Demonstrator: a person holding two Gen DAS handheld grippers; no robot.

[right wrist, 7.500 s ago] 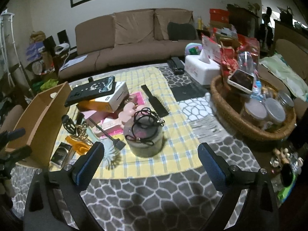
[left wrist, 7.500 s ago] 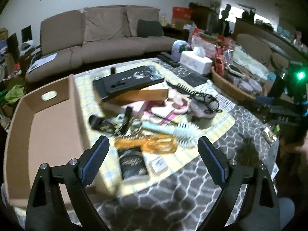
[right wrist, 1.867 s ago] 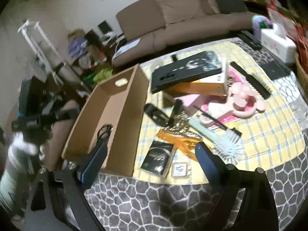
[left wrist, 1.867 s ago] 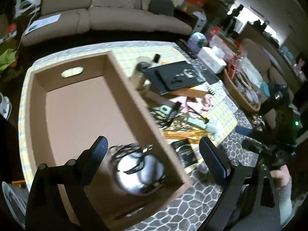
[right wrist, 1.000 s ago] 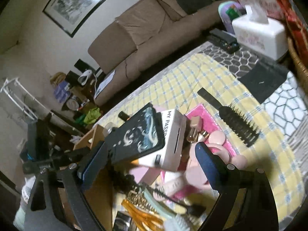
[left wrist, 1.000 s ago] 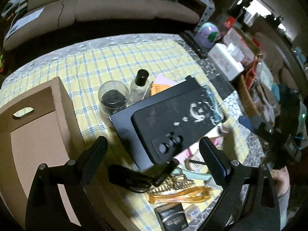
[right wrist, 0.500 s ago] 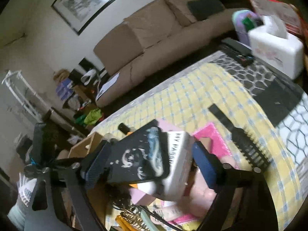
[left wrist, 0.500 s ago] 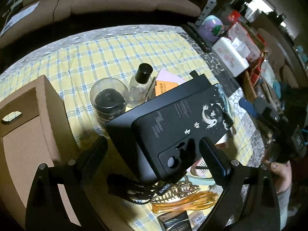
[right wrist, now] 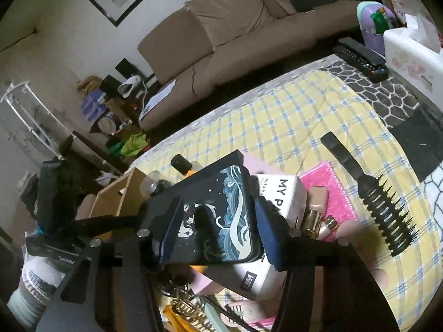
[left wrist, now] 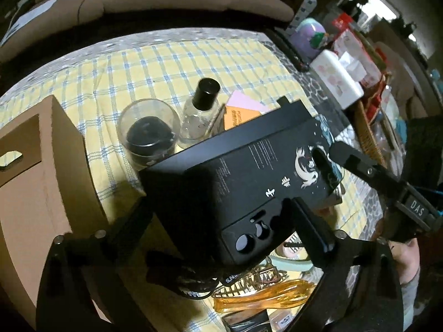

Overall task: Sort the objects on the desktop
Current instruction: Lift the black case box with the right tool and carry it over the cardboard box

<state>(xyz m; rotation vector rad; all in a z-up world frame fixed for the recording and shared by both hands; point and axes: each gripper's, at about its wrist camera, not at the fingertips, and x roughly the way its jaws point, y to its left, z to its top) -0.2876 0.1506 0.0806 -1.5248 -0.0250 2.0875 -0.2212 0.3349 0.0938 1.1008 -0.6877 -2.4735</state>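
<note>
A black phone case with a white and blue wave print lies on a black flat box, stacked on a white "MY PASSPORT" box. My right gripper straddles the printed end. Its jaws are closing and the pads meet the case's two long edges. One of its fingers shows in the left wrist view at that end. My left gripper is open, its fingers either side of the case's camera-hole end, not pressing. The cardboard box stands to the left.
A glass jar with a black lid and a clear bottle stand behind the stack on the yellow checked cloth. A black hairbrush, pink tray, orange plastic tool, tissue box and wicker basket lie around.
My right gripper has come in over the printed end of the phone case and its jaws have narrowed onto it. The left gripper has dropped a little closer to the case.
</note>
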